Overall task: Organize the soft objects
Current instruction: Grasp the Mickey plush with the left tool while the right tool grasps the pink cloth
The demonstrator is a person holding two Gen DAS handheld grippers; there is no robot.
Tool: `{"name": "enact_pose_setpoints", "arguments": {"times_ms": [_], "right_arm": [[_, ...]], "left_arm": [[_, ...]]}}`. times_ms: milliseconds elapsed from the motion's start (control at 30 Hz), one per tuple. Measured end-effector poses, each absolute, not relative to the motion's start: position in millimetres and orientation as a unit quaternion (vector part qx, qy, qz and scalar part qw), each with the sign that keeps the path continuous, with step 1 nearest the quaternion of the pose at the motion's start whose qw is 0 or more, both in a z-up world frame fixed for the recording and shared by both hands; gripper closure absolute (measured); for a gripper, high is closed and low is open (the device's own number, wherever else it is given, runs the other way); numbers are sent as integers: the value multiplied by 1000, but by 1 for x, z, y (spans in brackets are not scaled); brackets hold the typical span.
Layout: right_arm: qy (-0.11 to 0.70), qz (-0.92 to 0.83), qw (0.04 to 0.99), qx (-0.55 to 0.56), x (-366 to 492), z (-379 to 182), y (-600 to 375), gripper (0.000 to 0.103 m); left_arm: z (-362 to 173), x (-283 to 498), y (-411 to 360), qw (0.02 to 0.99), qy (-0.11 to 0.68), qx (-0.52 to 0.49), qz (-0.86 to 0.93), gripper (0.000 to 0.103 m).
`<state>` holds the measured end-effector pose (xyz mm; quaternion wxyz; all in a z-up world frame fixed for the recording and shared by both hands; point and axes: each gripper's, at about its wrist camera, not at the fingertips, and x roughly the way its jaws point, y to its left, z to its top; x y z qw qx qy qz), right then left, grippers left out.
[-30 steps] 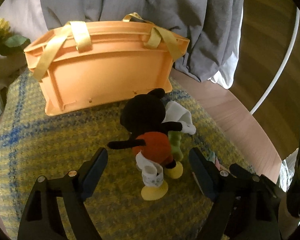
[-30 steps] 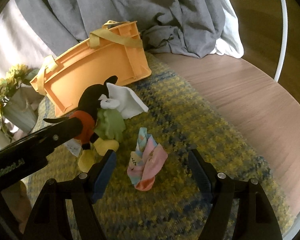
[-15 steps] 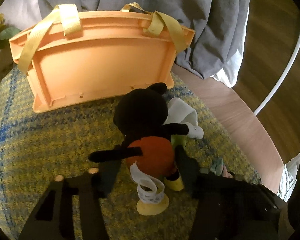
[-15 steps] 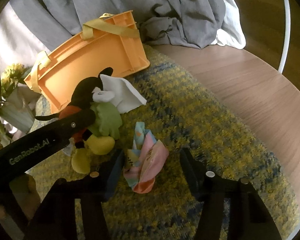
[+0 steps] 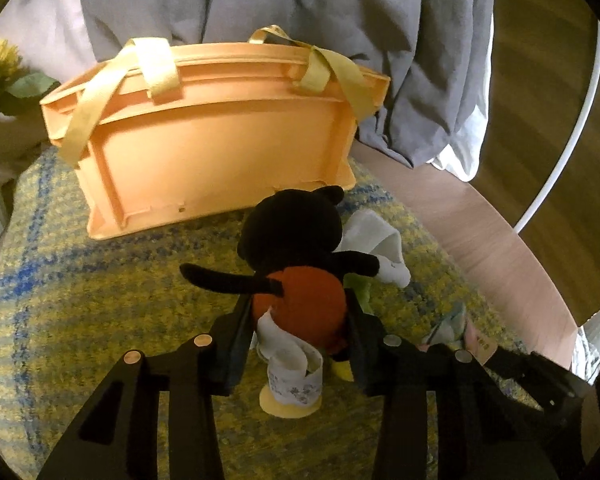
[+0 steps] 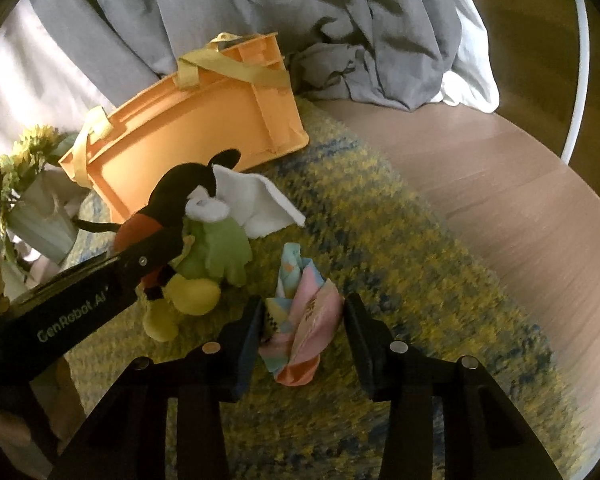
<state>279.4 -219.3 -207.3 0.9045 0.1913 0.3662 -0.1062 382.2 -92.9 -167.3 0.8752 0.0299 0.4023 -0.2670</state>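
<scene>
A black mouse plush (image 5: 296, 240) with red shorts and yellow shoes lies on the yellow-blue mat, in front of an orange basket (image 5: 220, 152) with yellow straps. My left gripper (image 5: 298, 304) is closing, and its pads press the plush's red body from both sides. In the right wrist view a pastel sock bundle (image 6: 300, 320) lies between the fingers of my right gripper (image 6: 303, 308). Its jaws are closing, and the pads stand right at the bundle's sides without squeezing it. A white cloth (image 6: 256, 200) and a green soft piece (image 6: 220, 248) lie against the plush (image 6: 180, 196).
The mat (image 5: 80, 300) covers a round wooden table (image 6: 500, 200). Grey fabric (image 5: 300, 8) hangs behind the basket (image 6: 204, 120). A vase of yellow flowers (image 6: 32, 184) stands at the left. A white tube (image 5: 560, 152) curves past the table's right edge.
Both grippers have narrowed from wide open. The left one has come forward and closed onto the plush's body. The right one has drawn in around the sock bundle.
</scene>
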Motion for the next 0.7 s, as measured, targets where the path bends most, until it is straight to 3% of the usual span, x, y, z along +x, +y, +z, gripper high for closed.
{"name": "enact_pose_setpoints", "arguments": {"times_ms": [700], "right_arm": [[313,-77,934,151,278,-147,-207,61]], "left_arm": [[-115,359,-59,909,352,9,-224,62]]}}
